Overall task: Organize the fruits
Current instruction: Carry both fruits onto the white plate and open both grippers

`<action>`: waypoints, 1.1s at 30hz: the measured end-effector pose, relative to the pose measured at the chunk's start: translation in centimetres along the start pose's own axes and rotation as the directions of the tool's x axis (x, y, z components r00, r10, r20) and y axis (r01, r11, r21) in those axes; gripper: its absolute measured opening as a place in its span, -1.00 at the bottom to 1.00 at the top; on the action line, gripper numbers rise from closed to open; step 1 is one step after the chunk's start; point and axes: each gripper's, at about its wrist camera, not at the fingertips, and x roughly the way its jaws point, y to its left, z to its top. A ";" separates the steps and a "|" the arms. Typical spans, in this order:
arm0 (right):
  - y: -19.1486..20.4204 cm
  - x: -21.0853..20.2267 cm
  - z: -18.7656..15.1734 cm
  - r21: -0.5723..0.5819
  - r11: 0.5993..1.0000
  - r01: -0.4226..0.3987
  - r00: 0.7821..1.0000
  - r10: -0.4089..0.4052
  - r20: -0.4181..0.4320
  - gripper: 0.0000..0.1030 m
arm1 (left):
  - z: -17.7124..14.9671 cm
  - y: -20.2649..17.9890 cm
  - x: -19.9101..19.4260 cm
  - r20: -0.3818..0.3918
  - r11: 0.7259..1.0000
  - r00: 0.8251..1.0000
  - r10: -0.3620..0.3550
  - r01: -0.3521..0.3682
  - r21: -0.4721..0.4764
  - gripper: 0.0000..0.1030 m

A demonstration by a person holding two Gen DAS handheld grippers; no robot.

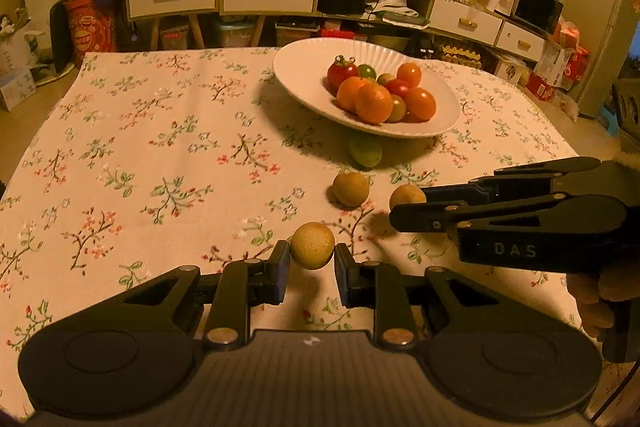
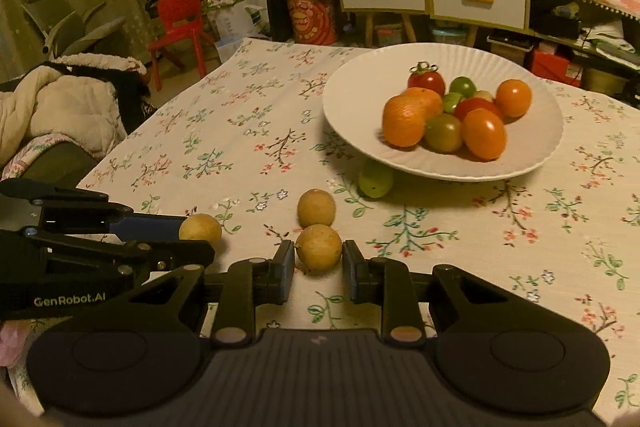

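Between the pads of my left gripper (image 1: 312,261) sits a round tan fruit (image 1: 312,245), and the gripper is shut on it. My right gripper (image 1: 416,209) comes in from the right, shut on a second tan fruit (image 1: 406,195). In the right wrist view that gripper (image 2: 319,261) clamps its tan fruit (image 2: 319,247), while the left gripper (image 2: 198,239) holds its own fruit (image 2: 200,226) at the left. A third tan fruit (image 1: 351,189) (image 2: 316,207) lies loose on the tablecloth. Behind it a green fruit (image 1: 365,151) (image 2: 375,181) rests half under the white plate (image 1: 304,67) (image 2: 352,99), which holds tomatoes and oranges.
The flowered tablecloth (image 1: 160,131) covers the table. Its far edge faces cabinets and shelves. A red chair (image 2: 180,15) and a pile of bedding (image 2: 60,103) stand off the table's left side. A person's hand (image 1: 596,303) grips the right gripper's handle.
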 end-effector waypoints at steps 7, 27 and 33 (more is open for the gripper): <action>-1.2 -1.4 0.5 0.020 1.000 0.017 0.999 -0.018 0.038 -0.55 | 1.0 -0.9 0.0 0.021 1.000 1.000 -0.015 0.015 0.008 -0.60; -6.6 -3.1 3.4 0.102 0.990 0.092 0.986 -0.105 0.132 -0.55 | 5.1 -5.6 2.3 0.096 0.996 0.993 -0.066 0.060 0.070 -0.61; -8.0 -2.4 4.1 0.110 0.987 0.118 0.983 -0.132 0.126 -0.55 | 6.7 -6.6 3.9 0.086 0.995 0.993 -0.086 0.081 0.062 -0.61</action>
